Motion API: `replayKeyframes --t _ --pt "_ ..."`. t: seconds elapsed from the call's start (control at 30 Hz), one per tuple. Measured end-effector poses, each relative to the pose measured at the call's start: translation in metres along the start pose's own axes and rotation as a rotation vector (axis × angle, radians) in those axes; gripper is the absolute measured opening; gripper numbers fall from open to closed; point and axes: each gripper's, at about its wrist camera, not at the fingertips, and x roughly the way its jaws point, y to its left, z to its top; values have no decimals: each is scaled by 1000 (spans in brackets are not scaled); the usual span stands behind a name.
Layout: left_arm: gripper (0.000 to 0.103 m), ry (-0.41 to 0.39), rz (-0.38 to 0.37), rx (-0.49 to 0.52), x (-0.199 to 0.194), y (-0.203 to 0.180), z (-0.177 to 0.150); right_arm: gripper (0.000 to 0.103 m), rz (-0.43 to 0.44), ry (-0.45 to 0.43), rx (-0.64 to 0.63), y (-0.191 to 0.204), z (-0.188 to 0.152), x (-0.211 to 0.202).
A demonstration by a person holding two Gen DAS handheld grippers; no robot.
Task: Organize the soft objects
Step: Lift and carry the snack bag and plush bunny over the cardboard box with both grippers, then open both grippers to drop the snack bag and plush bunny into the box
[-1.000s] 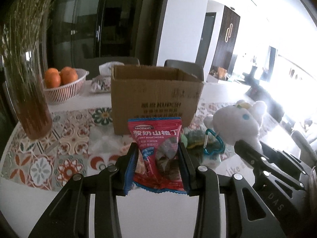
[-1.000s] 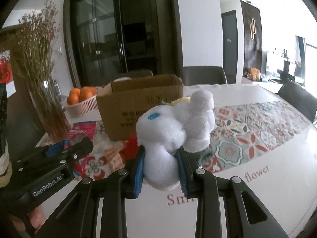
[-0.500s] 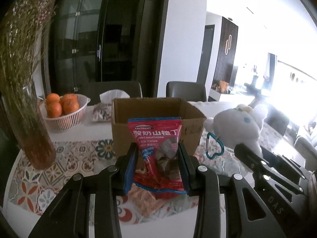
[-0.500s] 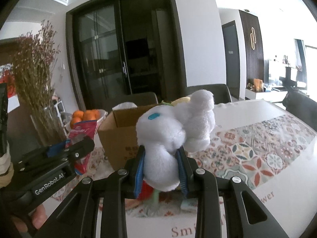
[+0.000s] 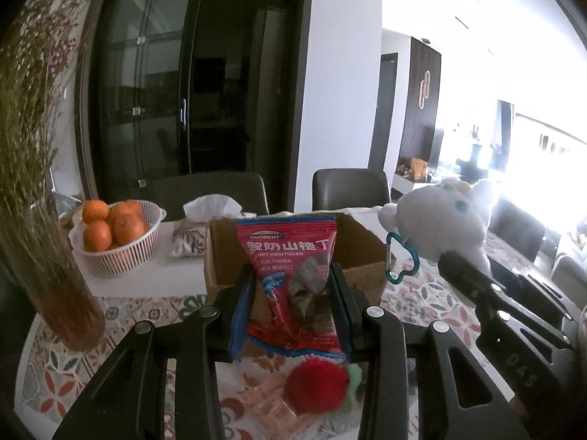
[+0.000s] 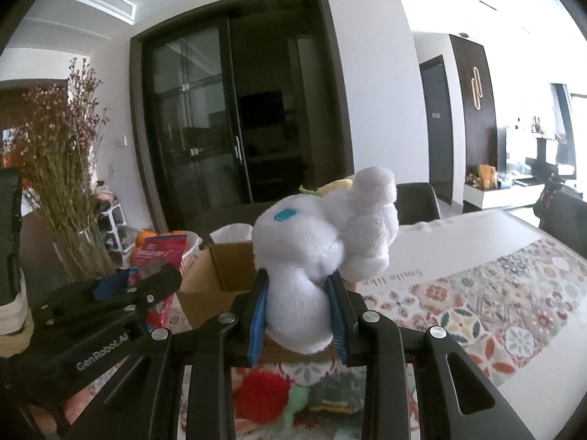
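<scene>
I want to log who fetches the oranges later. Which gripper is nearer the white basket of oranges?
Left. The left gripper, shut on the red snack bag, sits on the white basket's side of the cardboard box; the right gripper, holding the white plush, is on the far side.

The snack bag [image 5: 293, 278] is glossy, crinkled plastic film. The plush [image 6: 323, 253] is white, fluffy pile (a smooth teal eye patch set in it), with a shiny blue clip [image 5: 403, 258]. The box [image 5: 367, 256] is matt brown cardboard. The basket [image 5: 121, 253] is white slotted plastic. The pompom [image 6: 262, 394] is fuzzy red yarn. The left gripper [image 5: 293, 311] is matt black plastic with bright metal screws.
</scene>
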Motion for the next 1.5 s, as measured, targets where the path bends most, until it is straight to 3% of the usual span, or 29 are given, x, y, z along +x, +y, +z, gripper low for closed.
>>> replayKeyframes --t 0.63,1.5 --pt "39 -2 9 29 48 17 32 31 77 33 -40 0 27 63" --pt "40 163 63 70 136 18 33 33 145 290 -14 -18 18 166"
